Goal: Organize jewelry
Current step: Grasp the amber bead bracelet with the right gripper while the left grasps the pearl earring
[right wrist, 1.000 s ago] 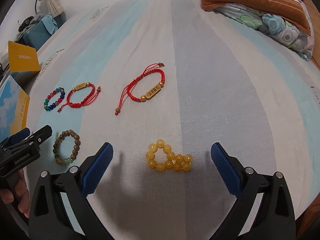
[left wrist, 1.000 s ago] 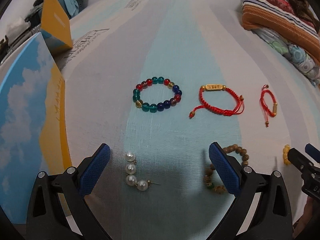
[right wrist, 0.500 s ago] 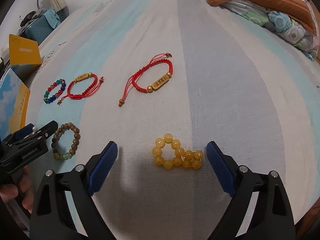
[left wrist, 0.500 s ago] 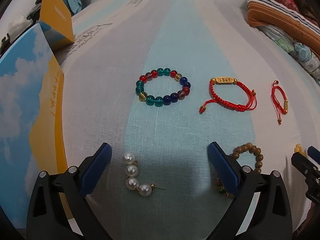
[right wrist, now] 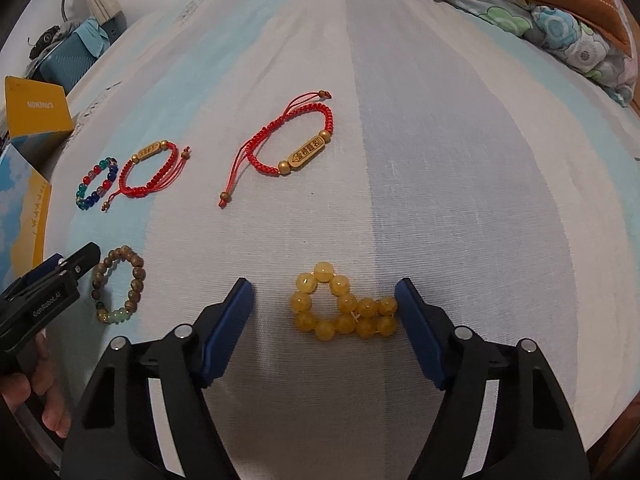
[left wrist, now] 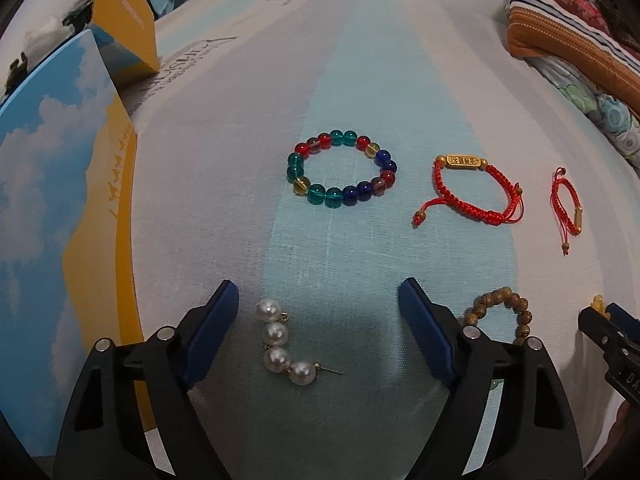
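Several pieces of jewelry lie on a striped bed sheet. A pearl earring (left wrist: 282,342) lies between the blue pads of my left gripper (left wrist: 318,294), whose jaws are closing and touch nothing. A yellow bead bracelet (right wrist: 344,308) lies between the pads of my right gripper (right wrist: 324,294), also closing, the right pad nearly at the beads. Farther off lie a multicoloured bead bracelet (left wrist: 342,168), a red cord bracelet with a gold tag (left wrist: 476,188) and a second red cord bracelet (right wrist: 292,152). A wooden bead bracelet (right wrist: 118,284) rests between the two grippers.
A blue-and-yellow box (left wrist: 60,208) stands along the left, with a yellow box (left wrist: 124,28) behind it. Folded quilts and a striped pillow (left wrist: 572,40) lie at the far right. A hand (right wrist: 44,392) grips the left tool's handle.
Both grippers' jaws have narrowed around the pearl earring and the yellow bracelet. The jewelry itself has not moved on the sheet.
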Action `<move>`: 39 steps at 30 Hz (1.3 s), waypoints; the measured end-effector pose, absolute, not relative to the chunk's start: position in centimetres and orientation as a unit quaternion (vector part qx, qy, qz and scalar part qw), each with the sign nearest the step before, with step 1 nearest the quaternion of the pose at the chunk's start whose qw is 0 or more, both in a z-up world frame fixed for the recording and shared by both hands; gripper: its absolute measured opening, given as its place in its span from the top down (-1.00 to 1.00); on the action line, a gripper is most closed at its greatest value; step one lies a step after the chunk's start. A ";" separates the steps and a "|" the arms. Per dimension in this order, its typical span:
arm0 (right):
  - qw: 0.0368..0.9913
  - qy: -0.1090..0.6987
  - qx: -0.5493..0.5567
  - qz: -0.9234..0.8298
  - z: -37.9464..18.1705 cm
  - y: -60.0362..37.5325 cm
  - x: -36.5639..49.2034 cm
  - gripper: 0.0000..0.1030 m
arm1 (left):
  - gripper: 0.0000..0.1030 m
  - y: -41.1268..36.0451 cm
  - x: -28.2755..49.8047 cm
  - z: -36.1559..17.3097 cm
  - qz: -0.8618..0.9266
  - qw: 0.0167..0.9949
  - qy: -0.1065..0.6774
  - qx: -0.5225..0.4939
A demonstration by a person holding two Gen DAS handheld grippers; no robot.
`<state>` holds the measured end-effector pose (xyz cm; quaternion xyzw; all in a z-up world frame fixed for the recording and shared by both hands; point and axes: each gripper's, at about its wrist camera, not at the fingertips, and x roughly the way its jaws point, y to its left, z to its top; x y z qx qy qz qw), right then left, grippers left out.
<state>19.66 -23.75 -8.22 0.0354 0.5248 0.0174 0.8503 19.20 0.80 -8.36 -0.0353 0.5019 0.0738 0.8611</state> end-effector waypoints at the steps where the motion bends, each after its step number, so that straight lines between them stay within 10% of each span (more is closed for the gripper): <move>1: 0.850 0.525 0.034 0.016 -8.3 -23.8 19.7 -0.30 | -0.52 0.8 19.2 -8.3 0.075 0.861 0.501 -0.034; 28: 0.854 0.520 0.003 0.007 -8.3 -23.0 19.0 0.01 | -0.40 -0.6 17.1 -8.0 0.095 0.871 0.483 -0.010; 39: 0.855 0.518 -0.015 0.016 -8.6 -21.7 18.7 0.50 | -0.19 -0.3 16.7 -8.0 0.088 0.869 0.486 -0.018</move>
